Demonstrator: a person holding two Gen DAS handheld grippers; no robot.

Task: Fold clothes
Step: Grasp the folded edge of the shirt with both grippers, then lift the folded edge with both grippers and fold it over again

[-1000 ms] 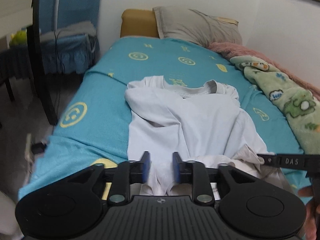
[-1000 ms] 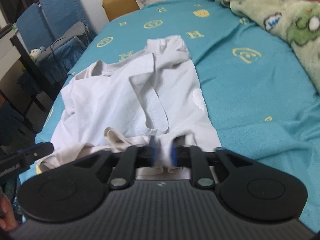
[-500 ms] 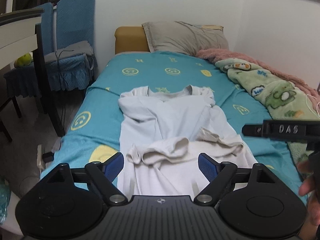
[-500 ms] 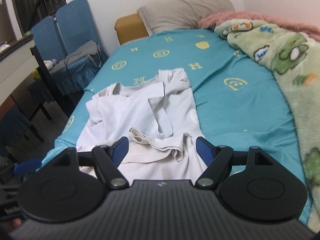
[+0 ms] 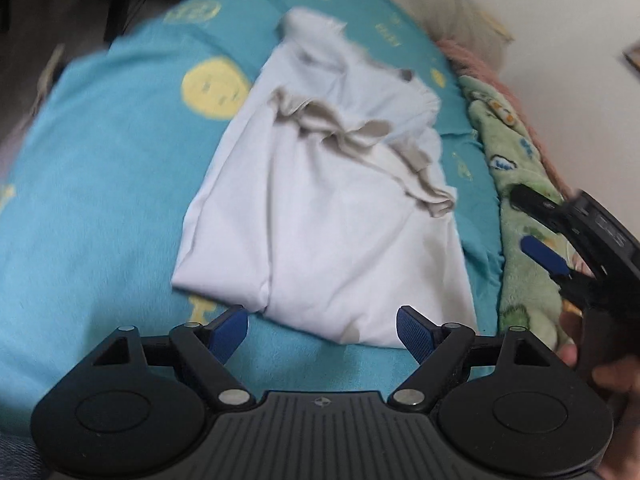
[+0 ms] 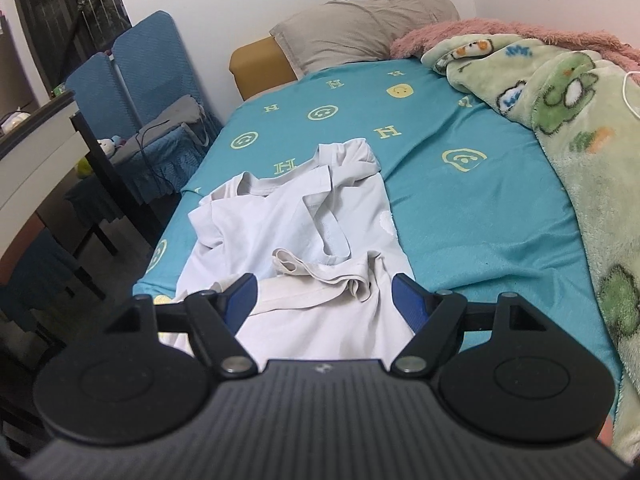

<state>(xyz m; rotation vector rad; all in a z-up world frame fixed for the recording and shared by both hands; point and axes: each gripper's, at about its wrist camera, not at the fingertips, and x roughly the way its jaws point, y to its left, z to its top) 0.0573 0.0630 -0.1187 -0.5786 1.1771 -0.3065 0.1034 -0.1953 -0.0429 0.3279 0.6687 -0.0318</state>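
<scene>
A white T-shirt (image 5: pixel 320 220) lies on the teal bed sheet (image 5: pixel 100 200), its lower part doubled up so the hem (image 5: pixel 360 136) crosses the middle in a rumpled band. My left gripper (image 5: pixel 322 326) is open just short of the shirt's near folded edge, with nothing between its fingers; this view is blurred and tilted. My right gripper (image 5: pixel 534 228) shows at the right over the green blanket, held by a hand (image 5: pixel 616 380). In the right wrist view the right gripper (image 6: pixel 322 296) stands open above the T-shirt (image 6: pixel 288 232) near its hem (image 6: pixel 320 276), holding nothing.
A green cartoon blanket (image 6: pixel 568 120) and a pink one (image 6: pixel 460 32) run along the bed's right side by the wall. A grey pillow (image 6: pixel 360 28) lies at the head. Blue-covered chairs (image 6: pixel 152 80) and a desk (image 6: pixel 32 152) stand beyond the bed's left edge.
Both grippers opened and let go of the shirt's hem, which now lies folded over the middle. Both drew back; the left one then rolled and swung toward the shirt's near edge.
</scene>
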